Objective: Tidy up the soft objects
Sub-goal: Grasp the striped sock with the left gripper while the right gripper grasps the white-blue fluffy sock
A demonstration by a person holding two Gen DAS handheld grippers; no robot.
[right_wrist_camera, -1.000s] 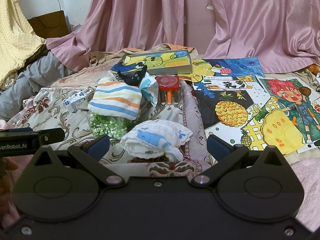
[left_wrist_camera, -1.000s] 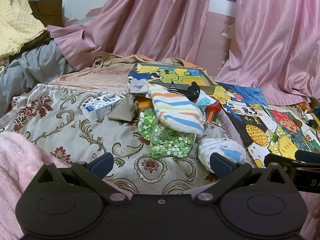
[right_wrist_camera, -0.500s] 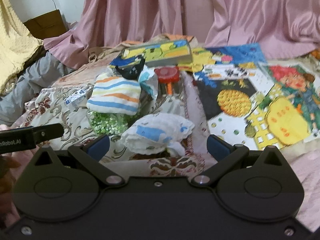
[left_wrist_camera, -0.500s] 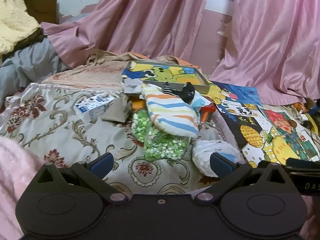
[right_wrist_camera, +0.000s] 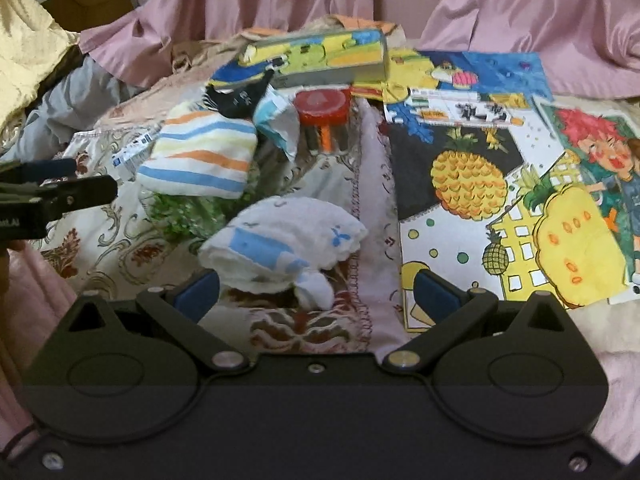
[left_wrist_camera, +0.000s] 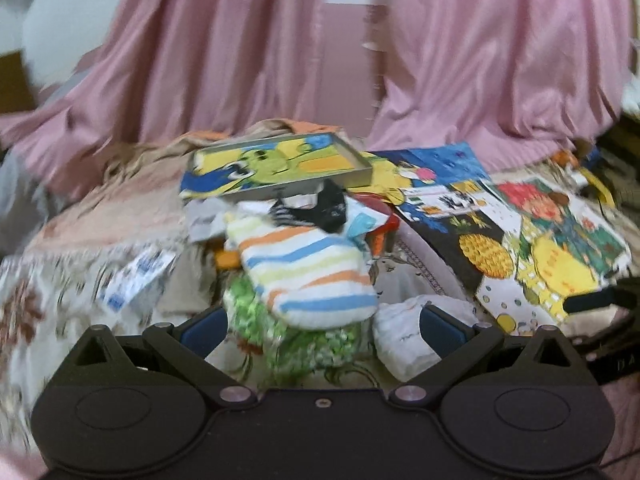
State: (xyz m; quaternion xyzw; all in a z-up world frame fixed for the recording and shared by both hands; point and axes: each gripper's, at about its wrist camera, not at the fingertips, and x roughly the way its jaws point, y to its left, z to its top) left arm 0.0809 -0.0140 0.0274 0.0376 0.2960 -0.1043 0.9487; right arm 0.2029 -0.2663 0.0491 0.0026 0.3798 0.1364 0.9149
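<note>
Striped towel point(left_wrist_camera: 308, 272), folded, on top of a bag of green pieces point(left_wrist_camera: 304, 344) on the patterned bedspread point(right_wrist_camera: 100, 236); a black sock point(right_wrist_camera: 238, 98) lies on its far edge. White cloth point(right_wrist_camera: 280, 244) with blue print, bunched, just beside the bag, close in front of the right gripper point(right_wrist_camera: 316, 294). Compared with half a second ago, both cameras sit nearer the pile: the towel now reaches down between the blue pads of the left gripper point(left_wrist_camera: 320, 326), and the white cloth fills more of the right view. Both pairs of jaws stand wide, holding nothing. The left view is motion-blurred, so the small blue-and-white box point(left_wrist_camera: 136, 272) cannot be read; the bag is largely hidden under the towel, and the red-lidded jar point(right_wrist_camera: 322, 106) is partly covered by a pale cloth point(right_wrist_camera: 278, 120). Count: one towel, one white cloth, one sock, one jar, one picture box point(right_wrist_camera: 316, 58), two large drawings point(right_wrist_camera: 472, 140). Pink curtains point(left_wrist_camera: 224, 60) behind.
</note>
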